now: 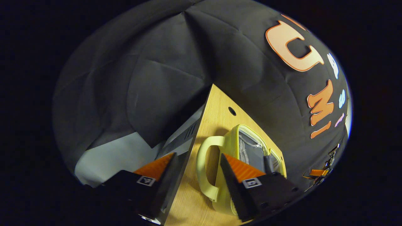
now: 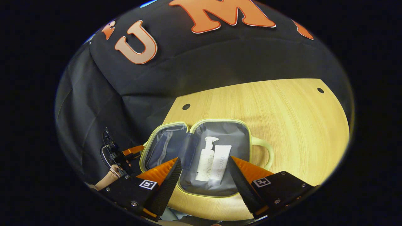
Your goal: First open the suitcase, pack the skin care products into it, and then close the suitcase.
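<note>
Light wood table [image 2: 282, 125] with round holes, black cloth wall [image 2: 204, 62] behind; suitcase [image 2: 220, 191] lies open on it, pump bottle [image 2: 205, 160] and tube [image 2: 220, 163] inside; left gripper [image 1: 198, 172] and right gripper [image 2: 204, 179] jaws both spread, empty.

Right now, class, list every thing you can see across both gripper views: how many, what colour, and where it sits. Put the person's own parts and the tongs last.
Suitcase: one, pale yellow shell with grey lining, lying open on the table, handle to the right in the right gripper view.
Pump bottle: one, white, lying inside the suitcase's right half.
Tube: one, white, lying beside the pump bottle on its right, in the same half.
Table: one, light wood with small dark holes, under the suitcase.
Hand: one, holding the left tongs, left of the suitcase.
Left tongs: one pair, open, by the suitcase handle.
Right tongs: one pair, open, over the suitcase.
</note>
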`<move>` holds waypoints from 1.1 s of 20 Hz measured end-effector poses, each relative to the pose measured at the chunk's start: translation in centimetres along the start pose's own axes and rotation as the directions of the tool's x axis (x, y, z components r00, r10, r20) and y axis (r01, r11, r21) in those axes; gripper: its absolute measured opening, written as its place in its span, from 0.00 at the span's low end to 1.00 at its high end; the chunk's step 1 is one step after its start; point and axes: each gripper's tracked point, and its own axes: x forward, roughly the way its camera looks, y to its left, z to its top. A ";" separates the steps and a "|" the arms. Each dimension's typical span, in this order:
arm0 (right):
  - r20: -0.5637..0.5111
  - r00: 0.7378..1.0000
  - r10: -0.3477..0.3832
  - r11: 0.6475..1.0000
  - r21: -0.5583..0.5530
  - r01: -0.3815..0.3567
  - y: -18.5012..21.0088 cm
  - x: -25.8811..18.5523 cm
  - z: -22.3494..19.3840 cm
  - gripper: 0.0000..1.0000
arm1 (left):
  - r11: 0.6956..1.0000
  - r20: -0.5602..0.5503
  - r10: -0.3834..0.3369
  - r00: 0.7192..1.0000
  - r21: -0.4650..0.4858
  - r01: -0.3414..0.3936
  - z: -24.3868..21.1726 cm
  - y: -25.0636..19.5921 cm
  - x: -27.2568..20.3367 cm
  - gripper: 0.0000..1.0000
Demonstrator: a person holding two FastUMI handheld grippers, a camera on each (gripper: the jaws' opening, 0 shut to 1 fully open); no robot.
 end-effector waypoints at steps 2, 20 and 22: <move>0.000 1.000 -0.001 1.000 0.012 0.001 -0.2 -0.1 -0.2 0.95 | 1.000 -0.014 -0.018 1.000 -0.007 0.018 -0.2 -0.4 0.6 0.63; 0.115 0.991 0.075 0.997 0.028 -0.078 -1.2 -2.8 3.1 0.95 | 0.942 0.107 0.035 0.994 0.330 -0.069 6.6 -15.3 -7.7 0.08; 0.149 0.985 0.082 0.996 0.018 -0.086 -2.3 -3.8 4.2 0.95 | 0.922 0.096 0.072 0.993 0.372 -0.103 6.1 -19.2 -8.6 0.07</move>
